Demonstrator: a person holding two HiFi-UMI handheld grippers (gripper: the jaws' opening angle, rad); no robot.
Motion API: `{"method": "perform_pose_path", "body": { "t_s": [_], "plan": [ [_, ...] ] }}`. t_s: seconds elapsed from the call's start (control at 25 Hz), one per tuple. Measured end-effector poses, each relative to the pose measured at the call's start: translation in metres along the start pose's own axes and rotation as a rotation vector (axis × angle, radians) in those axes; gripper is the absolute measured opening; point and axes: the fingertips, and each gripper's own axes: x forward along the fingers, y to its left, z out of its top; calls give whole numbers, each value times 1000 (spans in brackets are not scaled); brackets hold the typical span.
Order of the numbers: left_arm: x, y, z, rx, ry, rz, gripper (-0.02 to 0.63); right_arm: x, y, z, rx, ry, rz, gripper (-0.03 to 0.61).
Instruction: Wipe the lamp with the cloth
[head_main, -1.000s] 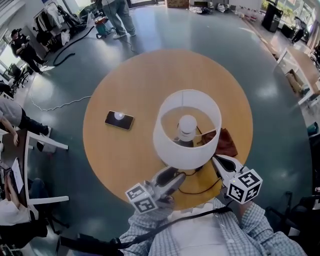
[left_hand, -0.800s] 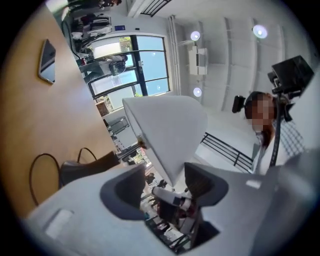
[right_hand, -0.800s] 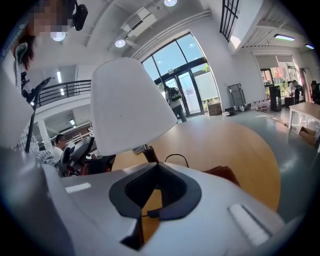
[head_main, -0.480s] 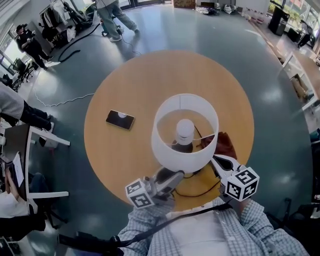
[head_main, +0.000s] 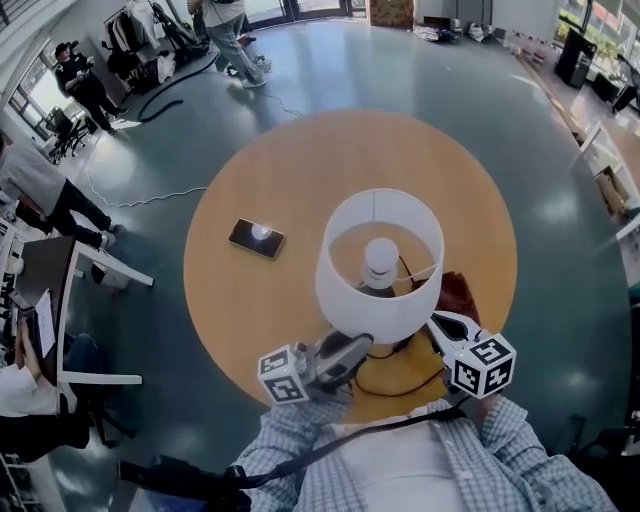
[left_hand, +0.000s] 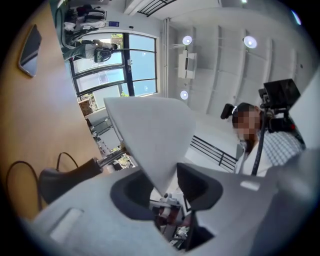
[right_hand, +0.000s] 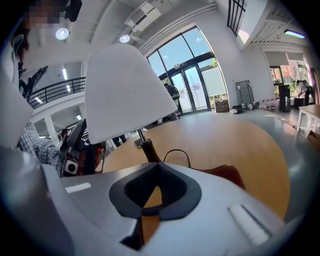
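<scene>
**A:** Where was the lamp?

**B:** Upright on the round table, toward the person's side. A phone lay well to its left.

**A:** And the cloth?

**B:** Bunched on the table just right of the lamp's base, with nothing holding it.

**A:** The right gripper?

**B:** Its jaws were together with nothing between them, and the cloth lay just beyond its tips.

**A:** The left gripper?

**B:** It was tilted up at the shade. Its jaws were apart and had just been closing. The shade's lower rim was between them, but the pads weren't pressing on it.
</scene>
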Motion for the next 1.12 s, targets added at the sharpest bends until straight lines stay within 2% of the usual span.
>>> {"method": "perform_pose_path", "body": {
  "t_s": [0.16,0.28,0.4,0.56,0.72,0.88,1.0,1.04,1.12],
  "plan": [
    [0,1,2,8,-2,-15,133,3,-15,-6,-81,24,-37,5],
    [1,0,2,9,-8,-16,128,6,-33,-25,-187,130,-69,6],
    [0,1,1,13,-12,-13,126,15,-46,-52,-271,260,-65,110],
    [0,1,1,18,-14,-14,124,32,-62,-81,-329,379,-76,162],
    [1,0,2,8,-8,-13,123,44,-72,-86,-309,436,-92,204],
    [2,1,0,5,-5,-5,124,53,-79,-90,-343,474,-83,213],
    [1,3,0,8,-9,1,124,59,-83,-91,-365,462,-79,210],
    [1,3,0,8,-11,2,124,59,-86,-90,-353,451,-92,192],
    [0,4,0,7,-13,3,124,58,-92,-87,-301,430,-122,113]
  ]
}}
